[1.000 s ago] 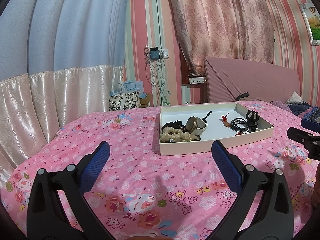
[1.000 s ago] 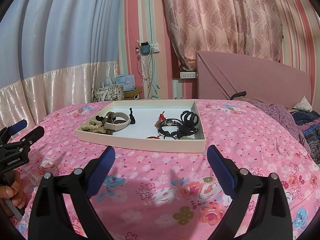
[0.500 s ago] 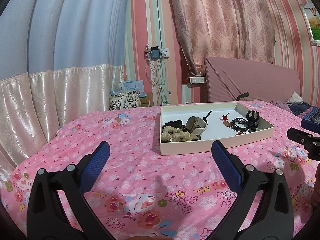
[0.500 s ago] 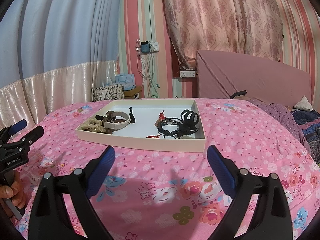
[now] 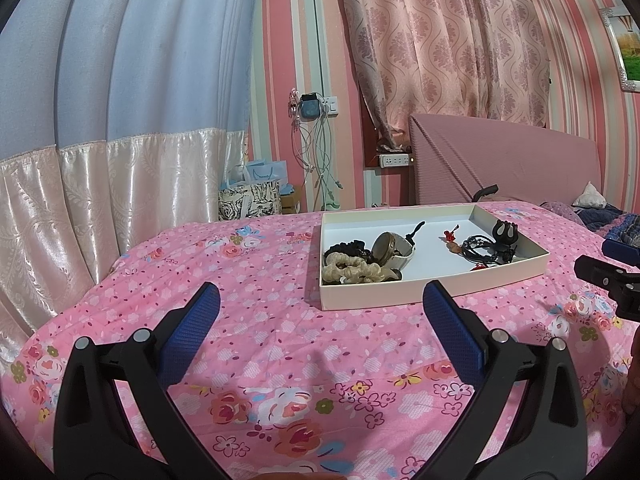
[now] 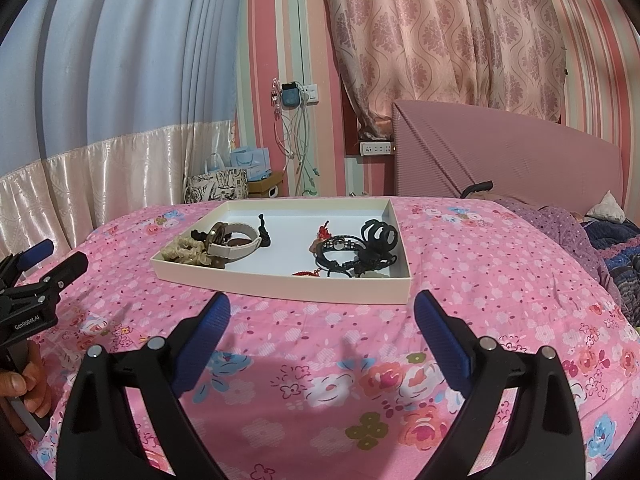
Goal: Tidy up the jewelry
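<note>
A shallow cream tray (image 5: 400, 294) (image 6: 280, 286) lies on the pink floral bedspread. Its left part holds a beige scrunchie (image 5: 352, 271) (image 6: 184, 250), a black scrunchie (image 5: 346, 247) and a white watch band (image 5: 394, 250) (image 6: 236, 242). Its right part holds a black claw clip (image 5: 506, 230) (image 6: 378, 234), black cords (image 5: 480, 248) (image 6: 340, 256) and a small red charm (image 5: 450, 236) (image 6: 325, 232). My left gripper (image 5: 320, 308) is open and empty, in front of the tray. My right gripper (image 6: 322, 316) is open and empty, just short of the tray's near wall.
The other gripper shows at each view's edge: the right one (image 5: 604, 276), the left one with the hand (image 6: 32, 292). A pink headboard (image 6: 504, 160), folded bedding (image 6: 616, 236), curtains and gift bags (image 5: 250, 196) stand beyond the bed.
</note>
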Action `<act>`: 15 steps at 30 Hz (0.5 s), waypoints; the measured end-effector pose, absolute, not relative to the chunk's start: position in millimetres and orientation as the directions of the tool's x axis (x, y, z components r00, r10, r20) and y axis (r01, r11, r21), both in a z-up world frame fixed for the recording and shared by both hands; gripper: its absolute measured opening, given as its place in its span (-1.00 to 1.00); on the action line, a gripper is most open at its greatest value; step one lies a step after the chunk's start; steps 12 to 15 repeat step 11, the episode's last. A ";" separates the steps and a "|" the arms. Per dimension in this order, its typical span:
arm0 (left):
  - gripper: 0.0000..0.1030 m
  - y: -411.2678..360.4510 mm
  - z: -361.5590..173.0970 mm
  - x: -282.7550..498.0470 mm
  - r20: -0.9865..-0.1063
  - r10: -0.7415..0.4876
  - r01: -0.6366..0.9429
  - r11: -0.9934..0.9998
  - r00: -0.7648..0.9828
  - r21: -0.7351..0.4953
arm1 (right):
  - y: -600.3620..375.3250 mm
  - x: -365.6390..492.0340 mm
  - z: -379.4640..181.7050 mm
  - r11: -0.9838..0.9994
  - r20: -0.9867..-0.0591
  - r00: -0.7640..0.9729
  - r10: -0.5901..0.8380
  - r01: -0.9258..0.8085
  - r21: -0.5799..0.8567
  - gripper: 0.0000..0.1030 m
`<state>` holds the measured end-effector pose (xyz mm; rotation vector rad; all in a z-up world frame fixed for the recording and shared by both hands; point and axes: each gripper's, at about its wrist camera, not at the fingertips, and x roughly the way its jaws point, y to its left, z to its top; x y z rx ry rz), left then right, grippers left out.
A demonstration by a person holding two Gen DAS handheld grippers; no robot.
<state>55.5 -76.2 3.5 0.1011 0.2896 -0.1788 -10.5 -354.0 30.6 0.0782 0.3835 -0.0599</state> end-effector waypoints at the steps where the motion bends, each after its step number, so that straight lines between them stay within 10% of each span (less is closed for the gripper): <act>1: 0.94 -75.9 3.4 55.5 -0.292 -0.161 0.190 0.979 0.943 0.073 | -353.8 -10.5 30.6 0.995 -0.376 0.926 -0.044 0.074 0.066 0.81; 15: 0.94 -77.1 0.9 56.6 -0.304 -0.185 0.213 0.975 0.934 0.059 | -353.9 -10.4 30.8 0.995 -0.376 0.926 -0.043 0.073 0.066 0.81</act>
